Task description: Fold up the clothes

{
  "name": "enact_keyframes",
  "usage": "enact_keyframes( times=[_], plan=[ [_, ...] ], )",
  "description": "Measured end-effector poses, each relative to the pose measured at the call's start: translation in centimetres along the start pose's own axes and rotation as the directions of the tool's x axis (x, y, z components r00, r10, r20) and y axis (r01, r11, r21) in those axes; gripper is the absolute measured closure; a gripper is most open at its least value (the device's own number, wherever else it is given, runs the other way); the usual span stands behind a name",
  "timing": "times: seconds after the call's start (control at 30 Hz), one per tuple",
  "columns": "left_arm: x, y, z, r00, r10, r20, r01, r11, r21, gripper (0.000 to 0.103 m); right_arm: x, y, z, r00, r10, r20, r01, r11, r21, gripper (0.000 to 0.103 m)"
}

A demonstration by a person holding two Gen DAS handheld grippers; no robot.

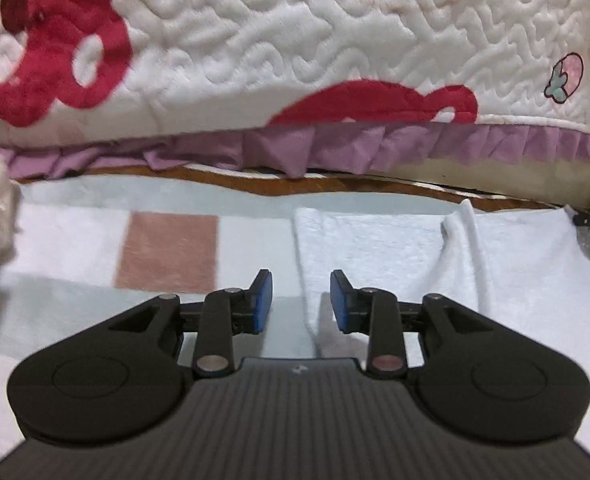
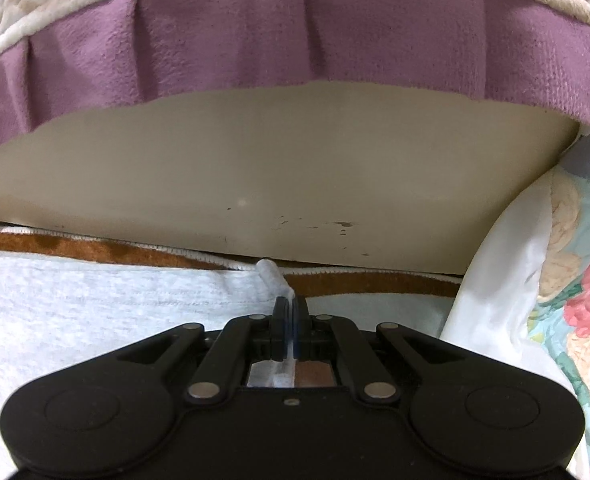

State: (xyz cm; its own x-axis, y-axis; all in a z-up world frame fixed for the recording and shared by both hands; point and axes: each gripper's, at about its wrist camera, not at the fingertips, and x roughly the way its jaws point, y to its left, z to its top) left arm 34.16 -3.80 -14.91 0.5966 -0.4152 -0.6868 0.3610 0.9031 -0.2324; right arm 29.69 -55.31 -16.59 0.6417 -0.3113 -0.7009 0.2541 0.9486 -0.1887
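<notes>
A pale, whitish terry cloth (image 1: pixel 395 256) lies spread flat on a checked blanket (image 1: pixel 167 252) with a pink square. My left gripper (image 1: pixel 301 300) hovers over the cloth's left edge, open, its blue pads apart with nothing between them. In the right wrist view the same cloth (image 2: pixel 95 308) stretches to the left. My right gripper (image 2: pixel 291 308) is shut on its far corner, and a small rolled tip of cloth (image 2: pixel 267 270) pokes out beyond the fingertips.
A white quilt with red shapes (image 1: pixel 295 40) and a purple ruffle (image 2: pixel 295 32) hangs over a beige bed base (image 2: pixel 255 180) straight ahead. A brown rug edge (image 2: pixel 95 250) runs along its foot. White satin (image 2: pixel 503 280) and floral fabric (image 2: pixel 575 260) lie at the right.
</notes>
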Motion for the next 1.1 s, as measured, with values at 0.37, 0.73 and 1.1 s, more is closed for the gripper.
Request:
enact_keyframes(
  times=[0.37, 0.73, 1.1],
  plan=[
    [4.6, -4.5, 1.2, 0.996, 0.09, -0.005, -0.087, 0.974, 0.21, 0.065, -0.6, 1.1, -0.5, 1.0, -0.005, -0.009, 0.005, 0.999, -0.036, 0.101],
    [2.0, -3.0, 2.3, 0.99, 0.092, 0.103, -0.112, 0.972, 0.207, 0.103, 1.5, -0.1, -0.9, 1.0, 0.03, 0.008, -0.03, 1.0, 0.005, 0.101],
    [1.7, 3.0, 3.7, 0.995, 0.044, 0.092, -0.039, 0.997, -0.061, 0.103, 1.4, -2.8, -0.4, 0.992, 0.066, 0.106, -0.087, 0.975, 0.203, 0.102]
  ],
)
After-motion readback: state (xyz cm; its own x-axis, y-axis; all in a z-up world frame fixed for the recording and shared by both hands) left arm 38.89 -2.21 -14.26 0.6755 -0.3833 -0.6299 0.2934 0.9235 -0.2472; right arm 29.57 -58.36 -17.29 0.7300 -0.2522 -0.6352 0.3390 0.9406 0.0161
